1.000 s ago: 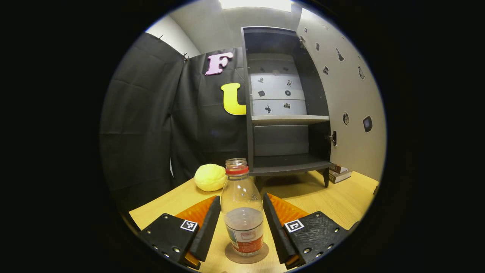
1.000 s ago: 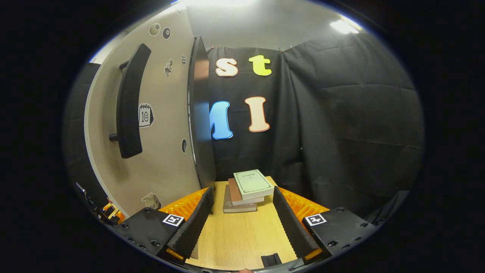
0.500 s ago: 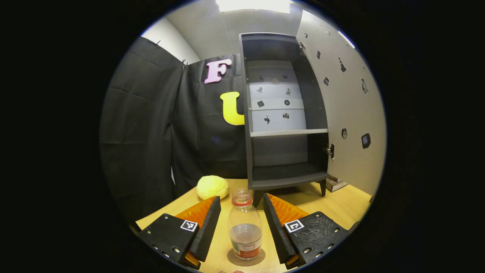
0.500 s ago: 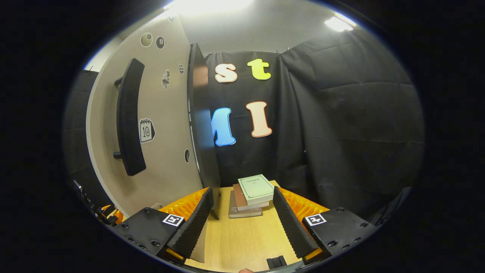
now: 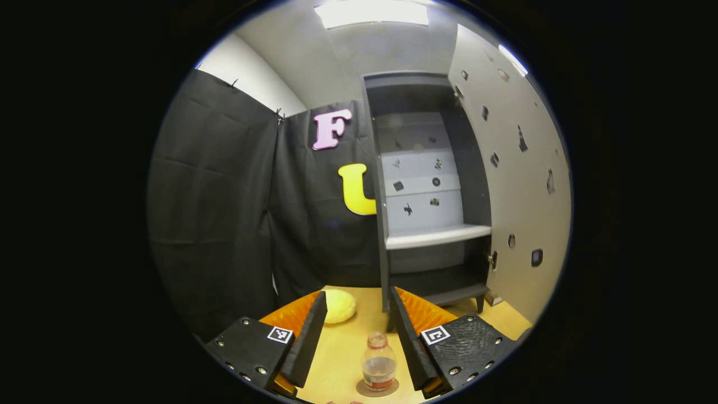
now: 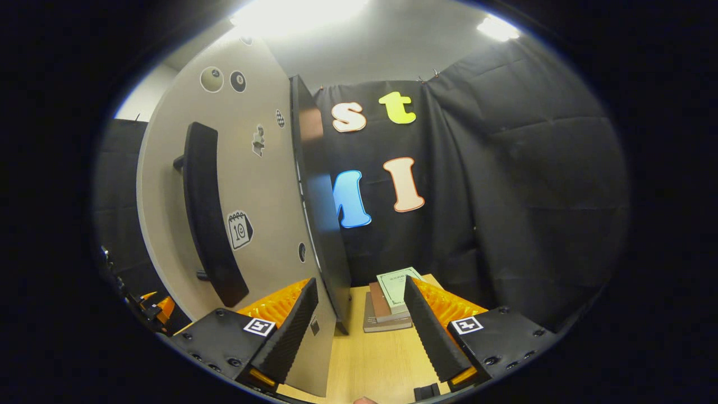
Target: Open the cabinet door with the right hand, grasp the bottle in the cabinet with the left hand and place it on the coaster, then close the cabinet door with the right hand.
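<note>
In the left gripper view a clear bottle [image 5: 378, 362] with a red neck ring stands upright on a round brown coaster [image 5: 377, 387] on the wooden table. My left gripper [image 5: 352, 336] is open, raised above and behind the bottle, touching nothing. Beyond it the dark cabinet [image 5: 429, 196] stands with its door [image 5: 513, 174] swung open to the right, shelves bare. In the right gripper view the open door [image 6: 247, 191] with its long black handle [image 6: 210, 224] rises at the left, its edge close in front of my open right gripper [image 6: 359, 320].
A yellow round object [image 5: 338, 306] lies on the table left of the cabinet. A stack of books [image 6: 390, 300] sits on the table behind the door near the black cloth wall. Another gripper's parts [image 6: 148, 303] show at the far left.
My left gripper has drawn back and up from the bottle, which stays on the coaster and looks much smaller. My right gripper has shifted left and nearer the door's edge.
</note>
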Demonstrator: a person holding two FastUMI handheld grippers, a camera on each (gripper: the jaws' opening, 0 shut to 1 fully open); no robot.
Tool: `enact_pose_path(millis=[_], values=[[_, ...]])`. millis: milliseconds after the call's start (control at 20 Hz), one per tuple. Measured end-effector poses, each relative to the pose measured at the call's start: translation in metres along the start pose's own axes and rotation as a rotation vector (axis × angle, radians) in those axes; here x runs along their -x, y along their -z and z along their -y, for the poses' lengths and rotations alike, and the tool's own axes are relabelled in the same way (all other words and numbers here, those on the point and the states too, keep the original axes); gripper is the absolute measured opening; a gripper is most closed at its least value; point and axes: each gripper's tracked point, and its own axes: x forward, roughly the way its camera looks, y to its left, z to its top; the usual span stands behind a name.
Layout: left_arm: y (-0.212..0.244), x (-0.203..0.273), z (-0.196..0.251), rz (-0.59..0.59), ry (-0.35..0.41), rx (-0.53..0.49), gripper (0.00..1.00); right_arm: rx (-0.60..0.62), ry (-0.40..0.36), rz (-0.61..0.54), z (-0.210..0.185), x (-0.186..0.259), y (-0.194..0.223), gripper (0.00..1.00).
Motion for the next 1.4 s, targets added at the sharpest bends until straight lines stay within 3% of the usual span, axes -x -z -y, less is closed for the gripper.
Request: enact_pose_path(millis=[100, 250, 500, 1050, 1400], values=[[-0.017, -0.004, -0.009, 0.006, -0.005, -0.008, 0.65, 0.004, -0.022, -0.001, -0.011, -0.002, -0.005, 0.98], [-0.035, -0.013, -0.023, 0.017, -0.002, -0.013, 0.65, 0.052, 0.011, -0.005, -0.010, -0.004, -0.010, 0.97], [-0.051, -0.029, -0.043, 0.046, 0.022, -0.017, 0.65, 0.022, 0.021, -0.026, -0.020, -0.004, -0.003, 0.96], [-0.039, -0.056, -0.084, 0.039, 0.048, 0.016, 0.65, 0.149, -0.047, -0.041, -0.098, -0.008, -0.001, 0.96], [-0.023, -0.057, -0.113, 0.012, 0.039, 0.010, 0.65, 0.132, -0.092, -0.053, -0.137, -0.023, 0.003, 0.96]])
